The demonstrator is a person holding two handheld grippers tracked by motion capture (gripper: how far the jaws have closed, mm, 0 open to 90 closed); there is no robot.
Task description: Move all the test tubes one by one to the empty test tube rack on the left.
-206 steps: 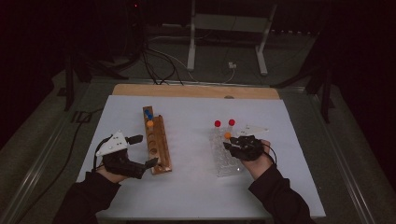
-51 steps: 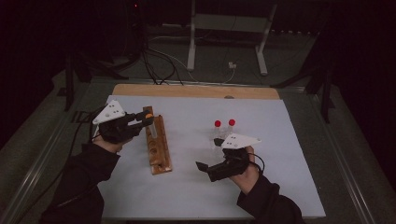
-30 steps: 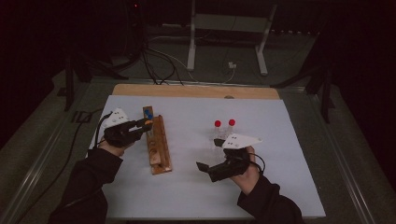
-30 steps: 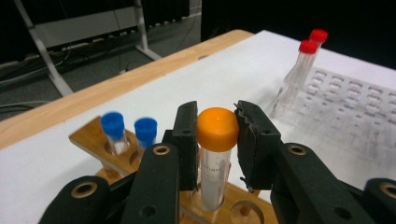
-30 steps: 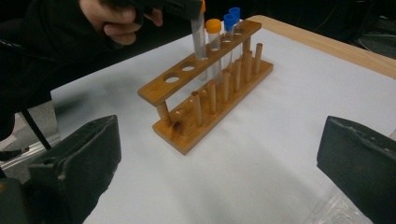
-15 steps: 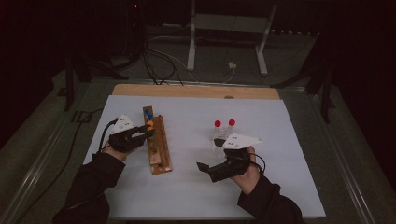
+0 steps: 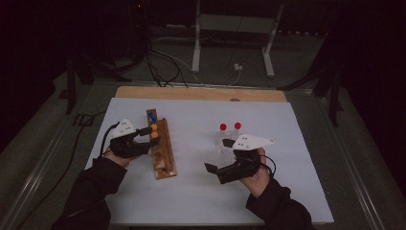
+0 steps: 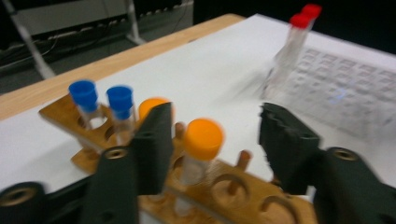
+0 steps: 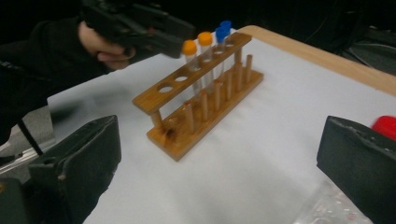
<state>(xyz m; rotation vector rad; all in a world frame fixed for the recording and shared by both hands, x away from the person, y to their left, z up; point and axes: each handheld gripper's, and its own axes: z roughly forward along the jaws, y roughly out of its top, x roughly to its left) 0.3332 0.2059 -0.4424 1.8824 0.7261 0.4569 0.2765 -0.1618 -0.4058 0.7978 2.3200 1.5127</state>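
A wooden tube rack stands left of centre and holds two blue-capped tubes and two orange-capped ones. My left gripper is at the rack and has just been opening its jaws. The nearer orange-capped tube stands in its hole between them, and the right pad is well clear of it. In the high view, this left gripper reaches in from the rack's left side. My right gripper is wide open and holds nothing. It rests beside a clear plastic rack with two red-capped tubes.
A white sheet covers the table, with a wooden strip along the far edge. Several holes at the near end of the wooden rack hold no tube. Cables and a metal stand lie on the floor beyond the table.
The left gripper's jaws have spread apart around the orange-capped tube, which now stands in the rack. The left hand has barely shifted. The right gripper has stayed put.
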